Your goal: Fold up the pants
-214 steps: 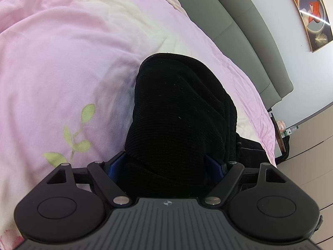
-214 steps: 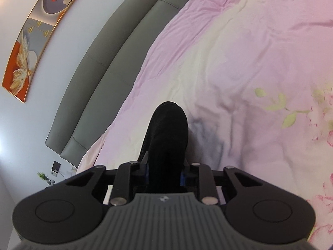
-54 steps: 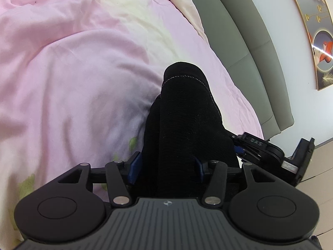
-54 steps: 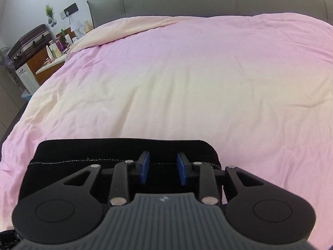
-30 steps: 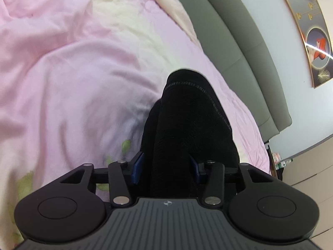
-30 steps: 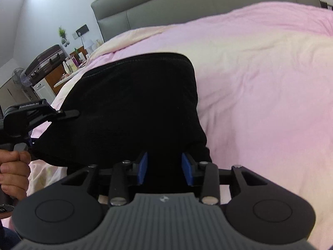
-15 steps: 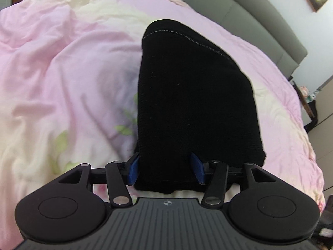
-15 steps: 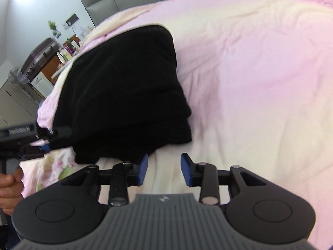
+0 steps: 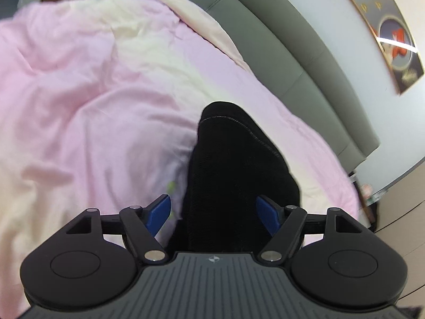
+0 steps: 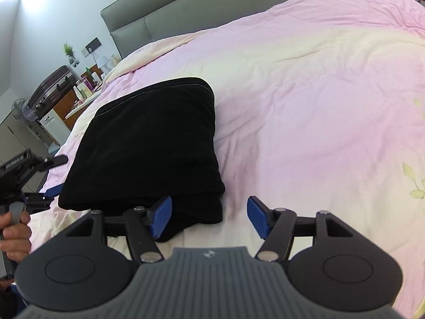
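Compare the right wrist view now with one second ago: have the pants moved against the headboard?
Yes. The pants now lie folded on the duvet, lower and further from the headboard.

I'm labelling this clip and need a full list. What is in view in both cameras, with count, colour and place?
folded pants: one, black, lying on the duvet, between the open left fingers.
duvet: one, pink and cream with green leaf print, covering the bed.
headboard: one, grey padded, behind the bed.
framed picture: one, gold frame, on the wall.
suitcase: one, dark, beside the bed.
nightstand: one, brown and white, holding small bottles.
potted plant: one, green, near the wall socket.
fan: one, pale, far left.
left gripper: black, blue pads, just opened.
right gripper: open, just opened, nothing between the fingers.
hand: one, holding the left gripper's handle.
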`<state>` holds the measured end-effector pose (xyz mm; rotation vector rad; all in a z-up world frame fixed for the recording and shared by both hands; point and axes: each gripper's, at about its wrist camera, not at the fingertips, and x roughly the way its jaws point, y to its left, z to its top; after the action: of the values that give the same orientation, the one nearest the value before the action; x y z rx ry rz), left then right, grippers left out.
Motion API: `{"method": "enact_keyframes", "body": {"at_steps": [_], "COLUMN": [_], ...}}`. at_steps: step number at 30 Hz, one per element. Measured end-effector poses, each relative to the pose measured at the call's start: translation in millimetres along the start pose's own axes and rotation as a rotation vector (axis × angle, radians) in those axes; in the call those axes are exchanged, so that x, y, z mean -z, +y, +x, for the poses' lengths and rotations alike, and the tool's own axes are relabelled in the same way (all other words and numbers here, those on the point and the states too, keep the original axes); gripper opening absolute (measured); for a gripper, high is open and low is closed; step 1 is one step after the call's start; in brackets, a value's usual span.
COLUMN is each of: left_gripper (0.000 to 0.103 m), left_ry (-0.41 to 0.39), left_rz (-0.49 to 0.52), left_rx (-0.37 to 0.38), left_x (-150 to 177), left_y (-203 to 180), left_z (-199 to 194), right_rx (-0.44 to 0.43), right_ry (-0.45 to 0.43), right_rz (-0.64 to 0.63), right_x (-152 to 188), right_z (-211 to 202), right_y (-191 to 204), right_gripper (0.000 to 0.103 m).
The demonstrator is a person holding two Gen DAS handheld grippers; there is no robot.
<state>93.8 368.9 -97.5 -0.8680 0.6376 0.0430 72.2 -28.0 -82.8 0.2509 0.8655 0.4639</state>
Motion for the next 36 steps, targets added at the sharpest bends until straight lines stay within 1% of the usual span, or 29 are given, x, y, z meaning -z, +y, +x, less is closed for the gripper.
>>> {"method": "enact_keyframes", "body": {"at_steps": [1,2,3,5,7,8,10,12,14,15,17,18,19,21,23,25,29,31,33,36], "left_gripper": [0.090,0.091,0.092,0.092,0.092,0.092,0.092,0.092,0.092,0.094,0.100,0.103,0.103,0.103,0.103,0.103,0.103,0.103,0.103,0.103], "left_ry": [0.010,0.024,0.041,0.083,0.107,0.125,0.169,0.209,0.240,0.249,0.264,0.277,0.294,0.335,0.368,0.398,0.457,0.468,0.475,0.487], "left_rz": [-0.023,-0.037,-0.042,-0.033,-0.029,-0.039,-0.053,-0.044,-0.006,0.013,0.031,0.028,0.020,-0.001,0.002,0.010,-0.063,-0.081,-0.085,-0.103], "left_rx": [0.036,0.060,0.068,0.037,0.004,0.003,0.029,0.038,0.011,-0.002,-0.013,-0.014,-0.016,-0.013,-0.005,0.008,0.075,0.103,0.125,0.159], "left_x": [-2,-3,-5,-8,-8,-7,-6,-5,-4,-4,-4,-6,-7,-10,-11,-12,-10,-8,-7,-4], "left_y": [2,3,4,4,7,9,11,10,7,6,5,6,8,13,15,16,30,35,37,42], "left_z": [3,8,13,24,32,36,45,53,61,63,67,69,72,79,84,89,101,104,106,111], "right_rx": [0.001,0.002,0.004,0.007,0.011,0.013,0.018,0.023,0.023,0.021,0.002,-0.013,-0.030,-0.072,-0.111,-0.147,-0.241,-0.283,-0.329,-0.445], "right_ry": [0.000,0.003,0.009,0.020,0.027,0.030,0.035,0.041,0.045,0.048,0.051,0.051,0.051,0.052,0.068,0.108,0.213,0.255,0.304,0.394], "right_rz": [-0.011,-0.021,-0.027,-0.028,-0.028,-0.030,-0.037,-0.041,-0.043,-0.045,-0.063,-0.080,-0.101,-0.145,-0.172,-0.171,-0.118,-0.067,0.037,0.229], "right_x": [0,0,1,-1,-3,-3,-6,-8,-11,-13,-19,-23,-28,-39,-50,-63,-84,-91,-95,-90], "right_z": [0,1,2,8,12,14,18,21,25,27,29,30,30,32,37,47,81,104,133,174], "right_y": [1,1,-1,1,1,0,1,1,1,1,2,3,5,8,10,11,2,-6,-19,-37], "right_gripper": [0.065,0.065,0.065,0.065,0.065,0.065,0.066,0.068,0.068,0.069,0.073,0.079,0.087,0.097,0.098,0.098,0.098,0.098,0.098,0.098]}}
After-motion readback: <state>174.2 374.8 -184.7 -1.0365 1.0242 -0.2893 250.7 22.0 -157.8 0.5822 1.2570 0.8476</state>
